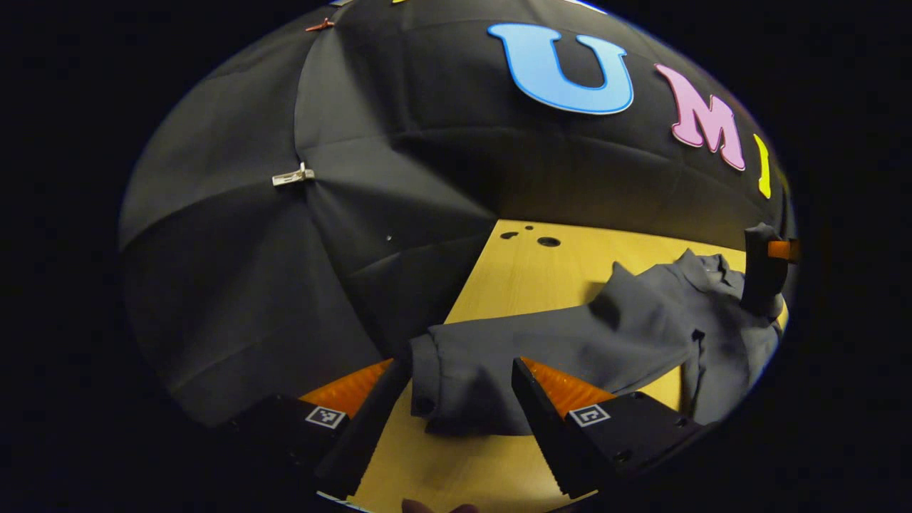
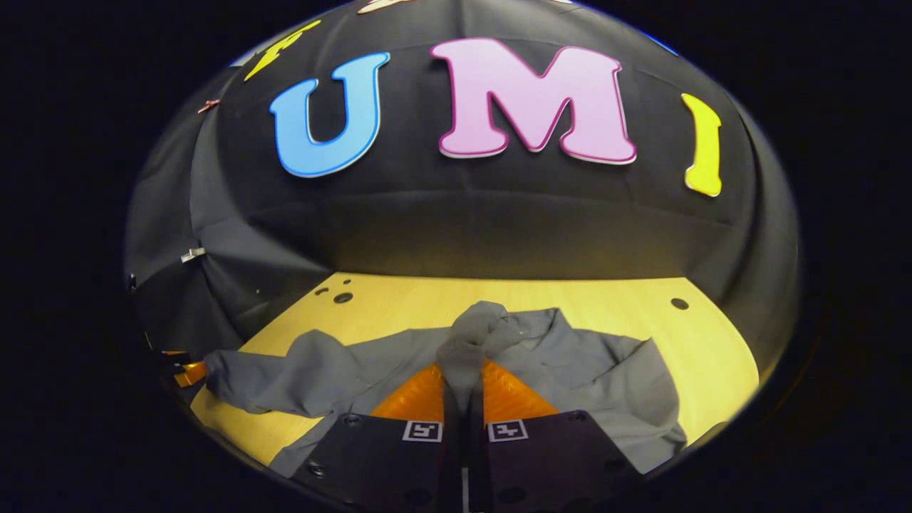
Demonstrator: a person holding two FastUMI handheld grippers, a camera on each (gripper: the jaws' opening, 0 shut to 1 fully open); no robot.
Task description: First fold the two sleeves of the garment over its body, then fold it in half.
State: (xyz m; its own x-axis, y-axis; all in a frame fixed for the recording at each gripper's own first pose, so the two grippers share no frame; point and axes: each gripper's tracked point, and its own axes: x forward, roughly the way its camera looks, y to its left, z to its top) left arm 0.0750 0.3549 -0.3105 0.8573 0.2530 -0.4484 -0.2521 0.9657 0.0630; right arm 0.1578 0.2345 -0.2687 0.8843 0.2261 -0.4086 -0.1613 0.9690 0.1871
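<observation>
Clearly limp, light cloth: right gripper [image 2: 463,395] jaws clamp a bunched sleeve [image 2: 474,335] of the grey shirt [image 2: 605,377]; left gripper [image 1: 456,413] jaws gape around the other cuff [image 1: 434,385] on the tabletop [image 1: 527,278]

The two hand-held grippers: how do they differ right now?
The left gripper has its fingers spread wide around a sleeve cuff on the table; the right gripper is shut, pinching a bunched fold that stands up. Both work on the same grey garment.

Light wooden table [image 2: 399,299], grey garment [image 2: 605,377] spread on it, seemingly rumpled
</observation>
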